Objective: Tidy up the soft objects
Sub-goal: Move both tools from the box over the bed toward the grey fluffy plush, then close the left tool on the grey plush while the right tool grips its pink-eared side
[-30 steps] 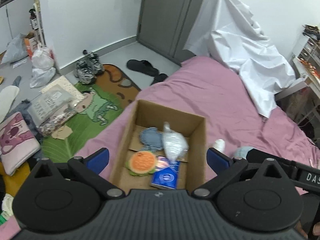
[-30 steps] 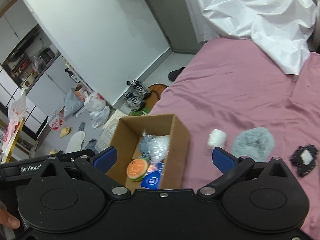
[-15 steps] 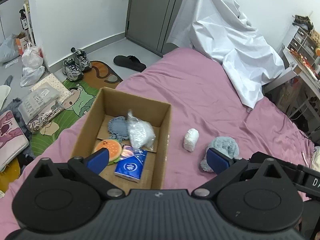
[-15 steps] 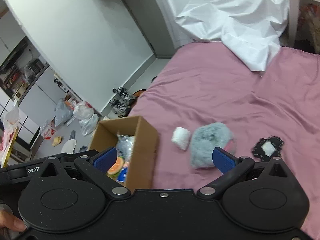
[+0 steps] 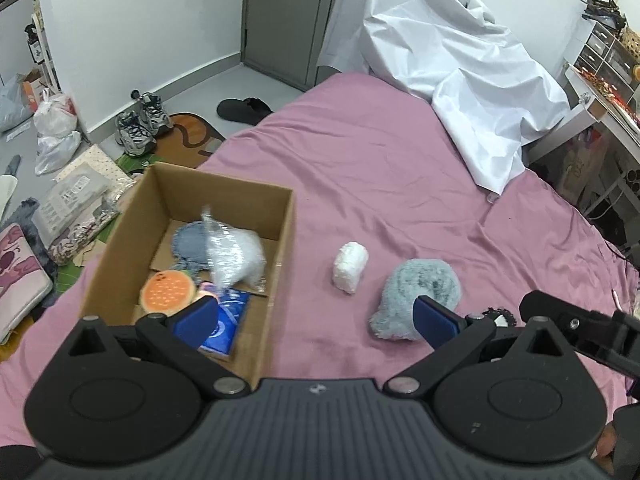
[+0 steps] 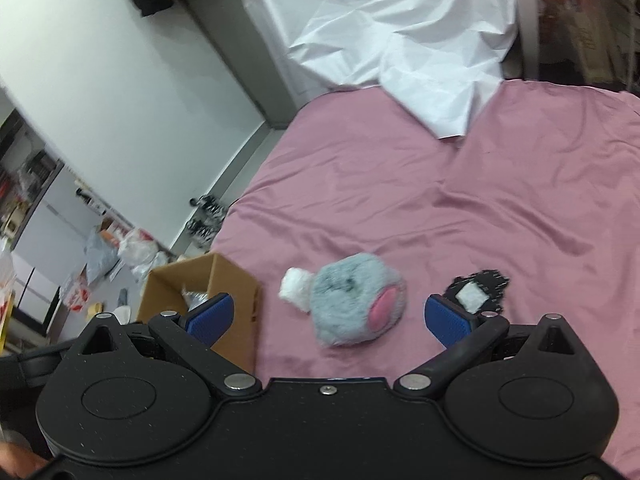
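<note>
Both views have swung from the box (image 5: 208, 240), already holding a clear bag (image 5: 234, 254), to the grey plush (image 6: 356, 300) on the bed beside a white roll (image 6: 294, 288), probably next, with left gripper (image 5: 316, 318) and right gripper (image 6: 346, 318) spread, empty.

Left gripper (image 5: 316, 316) held out level, its two blue-padded fingers (image 5: 198, 318) spread wide apart with nothing between them; right gripper (image 6: 326, 314) likewise spread wide and empty, blue fingers (image 6: 446, 320) pointing forward and slightly down; part of the right gripper's black body shows at the edge of the left wrist view, just beside the left one.
</note>
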